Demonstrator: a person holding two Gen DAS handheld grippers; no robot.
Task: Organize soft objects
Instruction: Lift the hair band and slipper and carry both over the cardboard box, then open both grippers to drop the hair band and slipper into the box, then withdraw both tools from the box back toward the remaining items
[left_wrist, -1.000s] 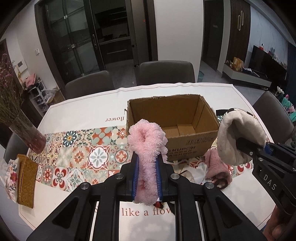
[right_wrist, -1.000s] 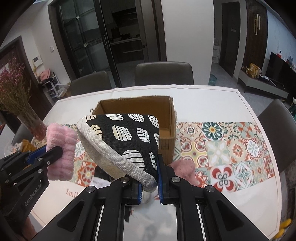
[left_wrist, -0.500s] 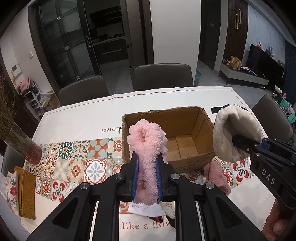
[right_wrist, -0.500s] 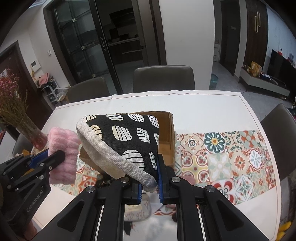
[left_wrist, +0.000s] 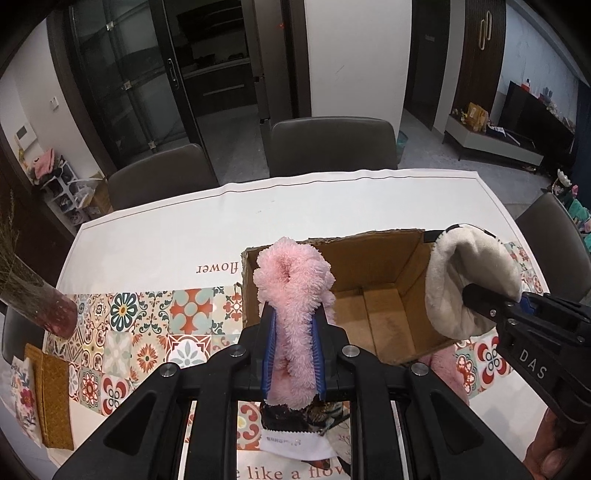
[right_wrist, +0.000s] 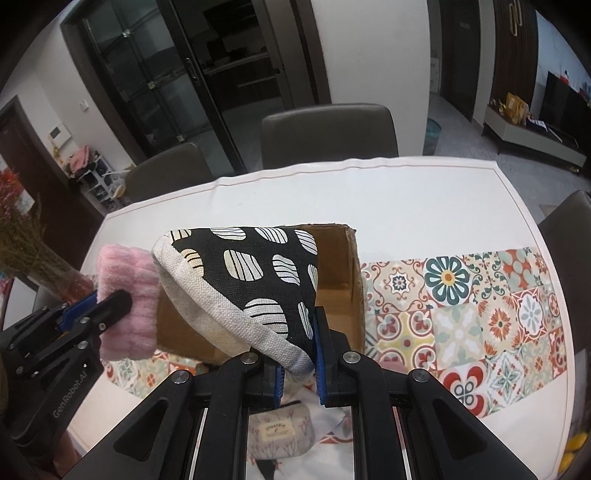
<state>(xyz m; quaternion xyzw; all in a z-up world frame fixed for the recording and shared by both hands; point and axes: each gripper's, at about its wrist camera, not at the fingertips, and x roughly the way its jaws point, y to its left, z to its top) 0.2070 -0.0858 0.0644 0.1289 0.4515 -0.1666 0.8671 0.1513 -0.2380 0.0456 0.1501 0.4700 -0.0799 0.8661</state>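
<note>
My left gripper (left_wrist: 291, 354) is shut on a fluffy pink cloth (left_wrist: 295, 291) and holds it up at the near left corner of an open cardboard box (left_wrist: 384, 266). My right gripper (right_wrist: 298, 363) is shut on a black slipper with striped white spots (right_wrist: 255, 280), held over the box (right_wrist: 340, 280). In the left wrist view the slipper shows its cream lining (left_wrist: 469, 284) at the box's right wall. The right wrist view shows the pink cloth (right_wrist: 127, 302) at the left. The box floor looks bare.
A pink soft item (left_wrist: 447, 373) lies by the box's near right corner. A small patterned pouch (right_wrist: 280, 432) and dark items lie on the table below the grippers. A vase with dried flowers (left_wrist: 44, 306) and a yellow cloth (left_wrist: 51, 398) stand at the left. Chairs ring the table.
Both grippers have risen and moved forward with their loads; the box now sits lower and closer under them, and more of the far table shows.
</note>
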